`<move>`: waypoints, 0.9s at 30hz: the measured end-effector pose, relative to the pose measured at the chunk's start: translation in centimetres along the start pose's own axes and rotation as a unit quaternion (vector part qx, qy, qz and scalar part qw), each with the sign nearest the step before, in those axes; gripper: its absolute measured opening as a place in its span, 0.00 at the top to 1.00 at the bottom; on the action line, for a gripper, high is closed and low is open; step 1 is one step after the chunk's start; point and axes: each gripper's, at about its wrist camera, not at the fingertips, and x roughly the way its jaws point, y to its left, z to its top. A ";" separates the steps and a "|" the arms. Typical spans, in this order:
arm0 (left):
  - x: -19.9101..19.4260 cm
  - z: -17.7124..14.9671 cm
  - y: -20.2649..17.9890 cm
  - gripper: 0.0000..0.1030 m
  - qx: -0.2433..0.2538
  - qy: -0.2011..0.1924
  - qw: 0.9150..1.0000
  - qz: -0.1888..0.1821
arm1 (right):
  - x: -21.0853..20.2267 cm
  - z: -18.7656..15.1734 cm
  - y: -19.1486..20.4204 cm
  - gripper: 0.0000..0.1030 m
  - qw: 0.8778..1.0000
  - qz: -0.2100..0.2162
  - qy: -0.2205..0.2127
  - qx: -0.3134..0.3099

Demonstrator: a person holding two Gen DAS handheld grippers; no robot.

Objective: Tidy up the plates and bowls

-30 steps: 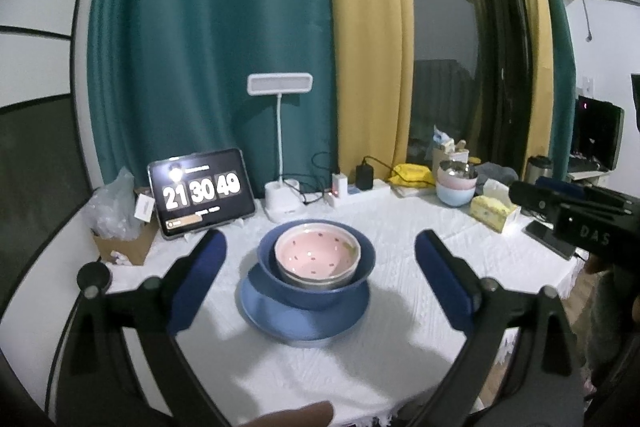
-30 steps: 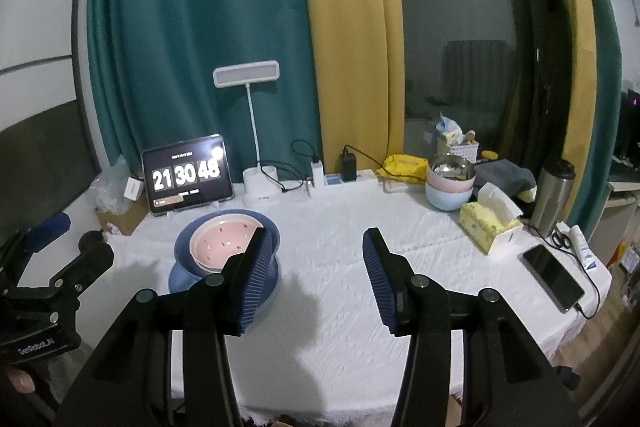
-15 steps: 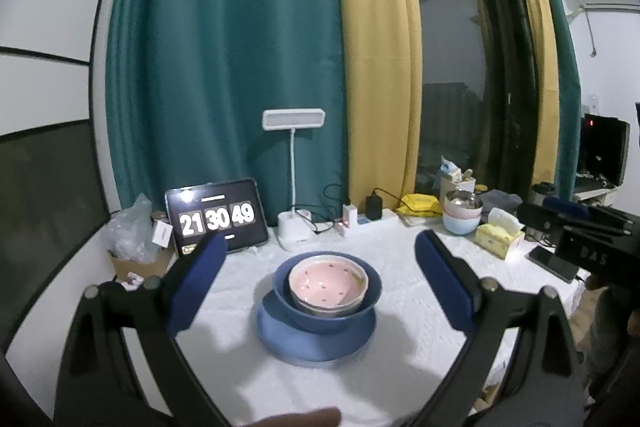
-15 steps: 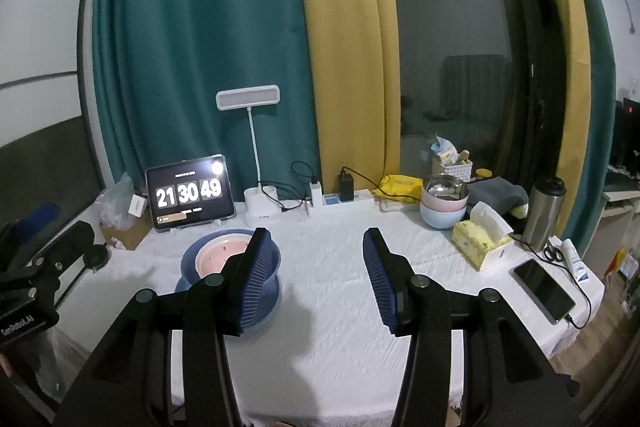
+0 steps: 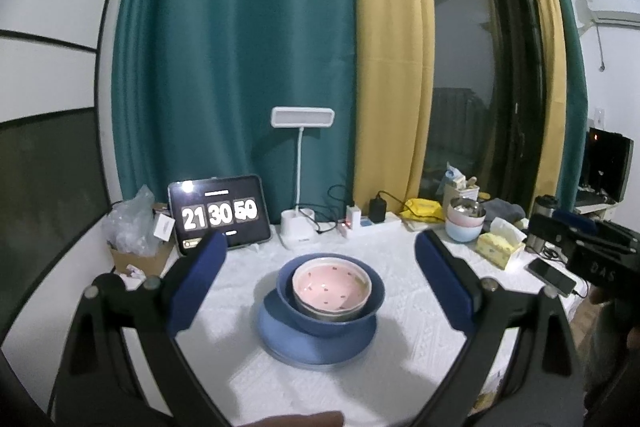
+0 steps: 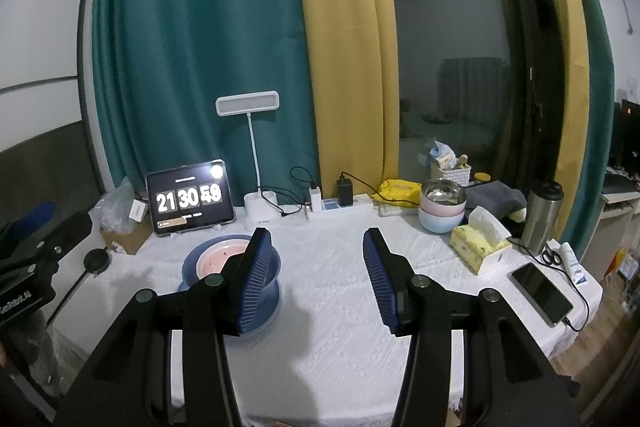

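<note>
Nearest in the left wrist view, the left gripper stands with its jaws spread wide and nothing between the blue pads; it is held off the table, gripping nothing. Straight ahead at twelve o'clock, framed between those pads but well apart from them, sits the stack: a pink bowl nested in a blue bowl, which rests on a blue plate on the white tablecloth. The stack is round, so it offers no long axis; any rim grip has to come from the side or from above.

In the right wrist view, the right gripper is about half open and also empty. From it the same stack lies at ten o'clock, partly hidden behind its left pad, so the left hand is judged the better lined up, and probably the nearer.

Farther back at two o'clock, a second stack, a metal bowl on pink and pale blue ones, stands near the tissue box. Only the right view shows the phone and steel flask clearly; only the left view shows the pink bowl's whole interior.
</note>
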 end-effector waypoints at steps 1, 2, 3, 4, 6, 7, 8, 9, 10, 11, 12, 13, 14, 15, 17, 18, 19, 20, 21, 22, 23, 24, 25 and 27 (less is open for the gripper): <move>0.0 0.0 0.0 0.07 -0.001 0.001 1.000 0.001 | 0.1 0.0 0.0 0.51 1.000 0.000 0.001 0.000; 0.1 0.0 0.1 0.07 -0.002 0.002 1.000 0.001 | 0.0 0.0 0.1 0.51 1.000 -0.001 0.001 0.001; 0.1 0.0 0.1 0.07 -0.003 0.001 1.000 0.001 | 0.0 0.0 0.1 0.51 1.000 -0.001 0.000 0.001; 0.1 0.0 0.1 0.07 -0.001 0.001 1.000 0.000 | -0.1 0.0 0.1 0.51 1.000 -0.001 0.000 0.001; 0.2 0.0 0.1 0.07 0.000 0.002 1.000 -0.001 | 0.0 0.0 0.1 0.51 1.000 -0.001 0.000 0.000; 0.2 0.0 0.1 0.07 0.002 0.001 1.000 0.000 | 0.0 0.0 0.1 0.51 1.000 0.000 0.000 0.000; 0.1 0.0 0.1 0.07 -0.001 0.001 1.000 0.001 | 0.0 0.0 0.1 0.51 1.000 -0.001 0.000 0.000; 0.2 0.1 0.1 0.07 0.000 0.002 1.000 0.000 | 0.0 0.0 0.1 0.51 1.000 -0.001 0.000 0.000; 0.1 0.0 0.0 0.07 0.000 0.002 1.000 0.000 | 0.0 0.0 0.1 0.51 1.000 -0.001 0.000 0.000; 0.0 0.0 0.0 0.07 0.002 0.001 1.000 0.000 | 0.0 0.0 0.1 0.51 1.000 -0.001 0.000 0.000; 0.0 0.0 0.0 0.07 0.001 0.001 1.000 -0.001 | 0.0 0.0 0.1 0.51 1.000 -0.001 0.000 0.001; 0.0 0.0 -0.1 0.07 0.001 0.001 1.000 -0.001 | 0.0 0.0 0.1 0.51 1.000 -0.002 0.000 0.001; 0.0 0.0 -0.1 0.07 0.001 0.000 1.000 -0.001 | 0.0 0.0 0.1 0.51 1.000 -0.001 0.000 0.001; 0.1 0.0 -0.2 0.07 0.002 0.000 1.000 -0.001 | 0.0 0.0 0.1 0.51 1.000 -0.002 -0.001 0.001; 0.1 -0.1 -0.2 0.07 0.002 0.001 1.000 -0.001 | 0.0 0.0 0.1 0.51 1.000 -0.002 -0.001 0.002; 0.2 -0.1 -0.2 0.07 0.001 0.001 1.000 0.000 | 0.0 0.0 0.1 0.51 1.000 -0.002 -0.001 0.002; 0.3 -0.1 -0.2 0.07 0.001 0.002 1.000 0.000 | 0.0 0.0 0.1 0.51 1.000 -0.002 0.000 0.001; 0.3 -0.1 -0.2 0.07 0.000 0.002 1.000 0.000 | 0.0 0.0 0.1 0.51 1.000 -0.002 0.000 0.001; 0.3 -0.1 -0.3 0.07 0.001 0.002 1.000 0.000 | 0.0 0.0 0.0 0.51 1.000 -0.001 0.000 0.001; 0.3 -0.1 -0.2 0.07 0.001 0.001 1.000 0.000 | 0.0 0.0 0.0 0.51 1.000 -0.001 0.000 0.001; 0.3 -0.1 -0.2 0.07 0.002 0.002 1.000 -0.001 | 0.0 0.0 0.0 0.51 1.000 -0.001 0.000 0.001; 0.4 -0.1 -0.2 0.07 0.002 0.002 1.000 -0.001 | 0.0 0.0 0.0 0.51 1.000 -0.001 -0.001 0.001; 0.3 -0.1 -0.3 0.07 0.001 0.003 1.000 -0.001 | 0.0 0.0 0.1 0.51 1.000 -0.001 -0.001 0.001; 0.3 -0.1 -0.3 0.07 0.000 0.003 1.000 0.000 | 0.0 0.0 0.1 0.51 1.000 -0.001 0.000 0.001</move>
